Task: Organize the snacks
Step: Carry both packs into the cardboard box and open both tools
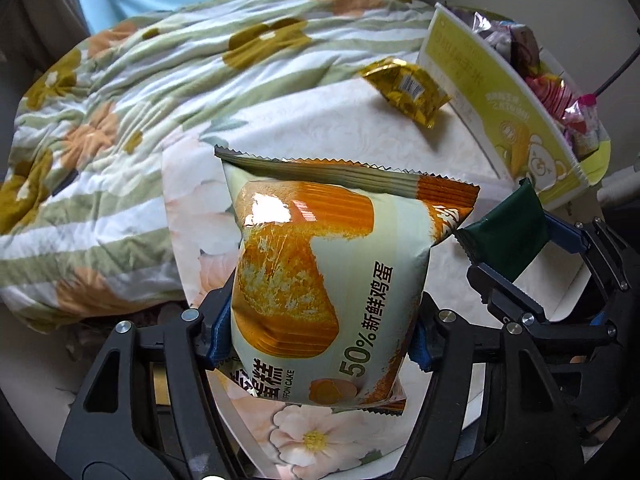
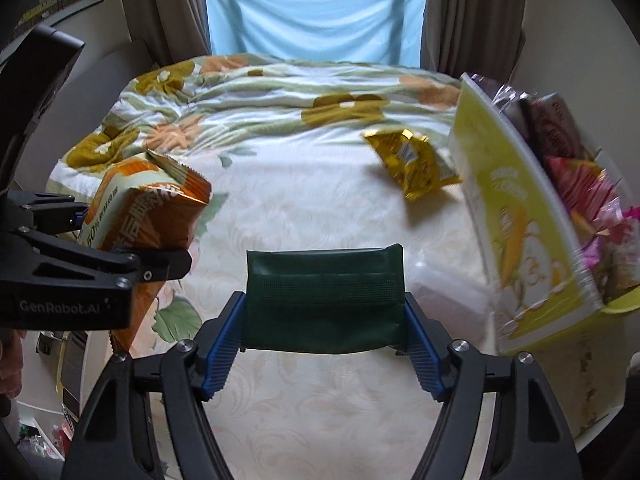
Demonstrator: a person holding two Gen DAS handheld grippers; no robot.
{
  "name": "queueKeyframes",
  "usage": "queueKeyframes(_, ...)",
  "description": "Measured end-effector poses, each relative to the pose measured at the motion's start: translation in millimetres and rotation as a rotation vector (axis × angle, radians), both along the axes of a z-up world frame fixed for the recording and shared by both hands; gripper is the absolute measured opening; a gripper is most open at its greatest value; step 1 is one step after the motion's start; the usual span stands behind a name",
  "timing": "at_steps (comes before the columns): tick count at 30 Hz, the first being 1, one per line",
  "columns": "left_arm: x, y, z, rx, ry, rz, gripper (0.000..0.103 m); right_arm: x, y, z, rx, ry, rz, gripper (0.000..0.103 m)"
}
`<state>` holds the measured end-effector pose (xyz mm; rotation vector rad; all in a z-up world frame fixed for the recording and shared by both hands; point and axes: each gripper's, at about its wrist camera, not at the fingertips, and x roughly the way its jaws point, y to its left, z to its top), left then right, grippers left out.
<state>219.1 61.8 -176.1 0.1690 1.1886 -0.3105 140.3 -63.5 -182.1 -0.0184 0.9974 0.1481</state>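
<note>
My left gripper is shut on a pale green and orange chiffon cake packet, held upright above the bed. The right wrist view shows the same cake packet at the left, in the left gripper. My right gripper is shut on a dark green snack packet, its blue pads pressing both sides. In the left wrist view the green packet shows at the right. A gold packet lies on the bedcover beside a yellow-green cardboard box holding several snacks.
A rumpled floral quilt covers the far half of the bed. A pale patterned bedcover spreads beneath both grippers. A white soft object lies against the box's near side. Curtains and a window stand behind the bed.
</note>
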Motion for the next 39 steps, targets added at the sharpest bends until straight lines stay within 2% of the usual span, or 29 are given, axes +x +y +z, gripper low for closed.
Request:
queueKeyframes(7, -3, -47, 63, -0.035, -0.104, -0.024, 0.064, -3, -54, 64, 0.067, -0.068, -0.045, 0.070)
queueKeyframes(14, 0, -132, 103, -0.106, -0.178, -0.013, 0.064, -7, -131, 106, 0.075, -0.141, -0.052, 0.070)
queueKeyframes(22, 25, -251, 105, -0.165, -0.198, -0.031, 0.064, 3, -237, 128, 0.034, -0.194, -0.063, 0.070)
queueKeyframes(30, 67, -335, 80, -0.181, -0.142, 0.024, 0.067, 24, -306, 129, 0.028, -0.202, -0.040, 0.070)
queueKeyframes(32, 73, -347, 75, -0.186, -0.146, 0.040, 0.080, 28, -316, 129, 0.023, -0.204, -0.028, 0.070)
queueKeyframes(33, 75, -349, 74, -0.180, -0.149, 0.045, 0.099, 29, -320, 130, 0.024, -0.204, -0.023, 0.070)
queueKeyframes(34, 76, -352, 73, -0.169, -0.162, 0.060, 0.102, 32, -324, 129, 0.027, -0.201, -0.019, 0.070)
queueKeyframes(39, 66, -337, 71, -0.163, -0.169, 0.112, 0.102, 40, -340, 127, 0.055, -0.186, -0.004, 0.070)
